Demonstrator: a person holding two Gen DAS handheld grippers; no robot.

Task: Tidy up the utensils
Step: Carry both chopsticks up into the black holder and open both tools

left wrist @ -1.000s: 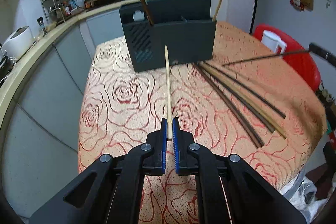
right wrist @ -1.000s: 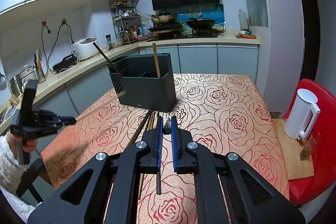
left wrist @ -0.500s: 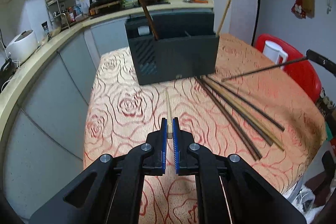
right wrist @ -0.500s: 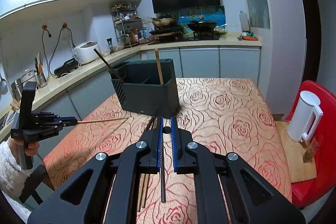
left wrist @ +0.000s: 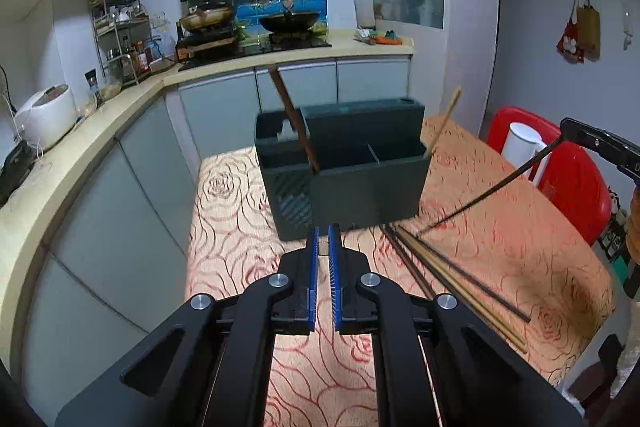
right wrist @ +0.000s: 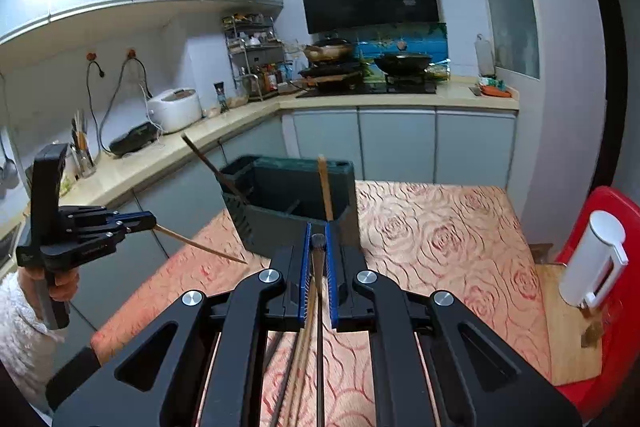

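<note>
Two grippers, one chopstick each, above the rose-pattern worktop

Two chopsticks are off the surface. Left gripper (right wrist: 136, 221) has its jaws pinching a pale bamboo chopstick (right wrist: 200, 245) by its thick end; the stick slopes down toward the cloth, tip just left of the dark grey plastic utensil caddy (right wrist: 288, 211). In the left wrist view the blue-lined jaws stand close together and only a sliver of the stick shows between them.

Right gripper (right wrist: 318, 247) has its jaws pressed on a thin black chopstick (left wrist: 486, 193). From the left wrist view that stick runs from the gripper at the right edge down to a tip above the loose chopsticks. In the right wrist view its round end sits between the blue pads.

Caddy stands upright on the worktop (left wrist: 500, 247), which is covered in a peach cloth with red rose outlines. A dark brown chopstick (left wrist: 294, 119) leans left in a left-hand compartment; a light wooden chopstick (left wrist: 442, 121) leans at the right corner. Exact compartment for each is hard to tell.

Several loose chopsticks (left wrist: 452, 279), dark and tan, lie side by side on the cloth in front of the caddy's right corner.

White electric kettle (right wrist: 596, 267) sits on a red plastic chair (left wrist: 576, 183) beside the worktop.
</note>
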